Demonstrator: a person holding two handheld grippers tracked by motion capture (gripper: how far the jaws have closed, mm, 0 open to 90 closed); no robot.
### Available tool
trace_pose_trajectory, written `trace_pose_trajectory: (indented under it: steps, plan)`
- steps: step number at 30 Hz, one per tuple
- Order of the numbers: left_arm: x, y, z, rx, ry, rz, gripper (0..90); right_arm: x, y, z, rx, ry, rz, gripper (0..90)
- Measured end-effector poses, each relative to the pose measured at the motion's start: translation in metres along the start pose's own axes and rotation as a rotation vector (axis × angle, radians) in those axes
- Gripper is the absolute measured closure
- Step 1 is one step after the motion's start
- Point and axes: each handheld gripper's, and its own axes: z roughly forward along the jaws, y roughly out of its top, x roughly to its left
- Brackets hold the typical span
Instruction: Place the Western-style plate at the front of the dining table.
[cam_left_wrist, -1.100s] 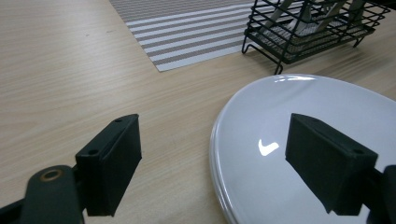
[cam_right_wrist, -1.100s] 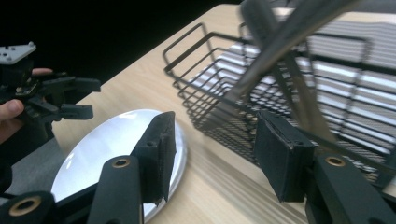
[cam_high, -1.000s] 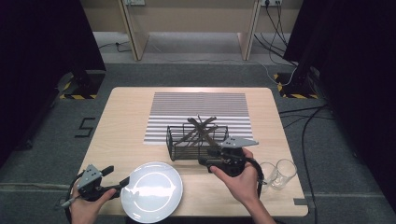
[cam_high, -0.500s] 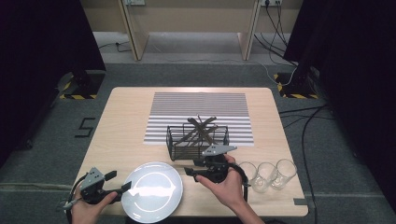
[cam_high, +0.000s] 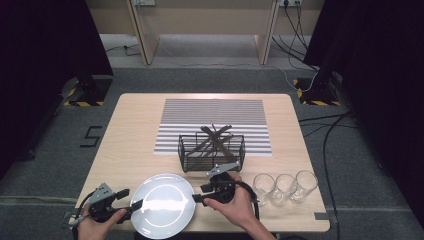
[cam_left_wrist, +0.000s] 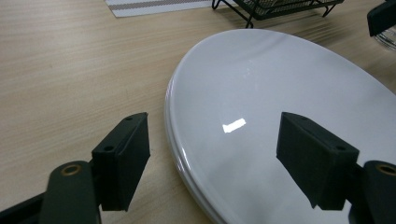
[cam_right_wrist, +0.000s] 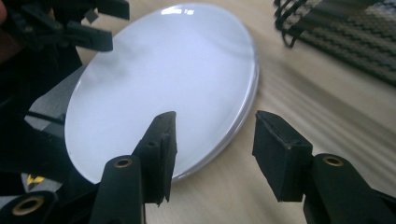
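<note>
Grippers flank one white plate (cam_high: 162, 205) at near edge of table (cam_high: 135, 130); both sets of jaws stand apart, nothing clamped. Left gripper (cam_high: 126, 205): plate lies to its right, w/ plate's left rim between the jaws, which have just been closing a little, pads not yet pressing. Left gripper view: rim (cam_left_wrist: 175, 140) runs lengthwise up the gap betw. the pads (cam_left_wrist: 123, 163). Right gripper (cam_high: 197, 195): plate lies to its left; in right gripper view the rim (cam_right_wrist: 243, 116) sits just ahead of the gap. Plate round, so no long axis; approach is edge-on from either side. Left appears nearer to a hold. Wire basket (cam_high: 212, 150) stands behind plate, glasses (cam_high: 285, 187) to its right.
</note>
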Motion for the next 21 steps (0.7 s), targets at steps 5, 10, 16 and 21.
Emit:
trace_pose_trajectory:
  steps: [5,10,16,21]
  plan:
    - [0.001,-0.002,0.002,0.019,-0.016,-0.031,25.4,-0.001,-0.006,0.009,0.053,0.031,0.009,49.5]
    - [0.000,-0.003,0.004,0.046,-0.032,-0.032,27.1,0.000,-0.009,0.015,0.094,0.057,0.015,49.5]
    - [0.001,-0.005,0.005,0.064,-0.045,-0.044,28.7,0.001,-0.014,0.023,0.163,0.093,0.009,49.8]
    - [-0.002,-0.004,0.006,0.068,-0.055,-0.037,30.5,0.002,-0.015,0.024,0.168,0.109,0.004,50.5]
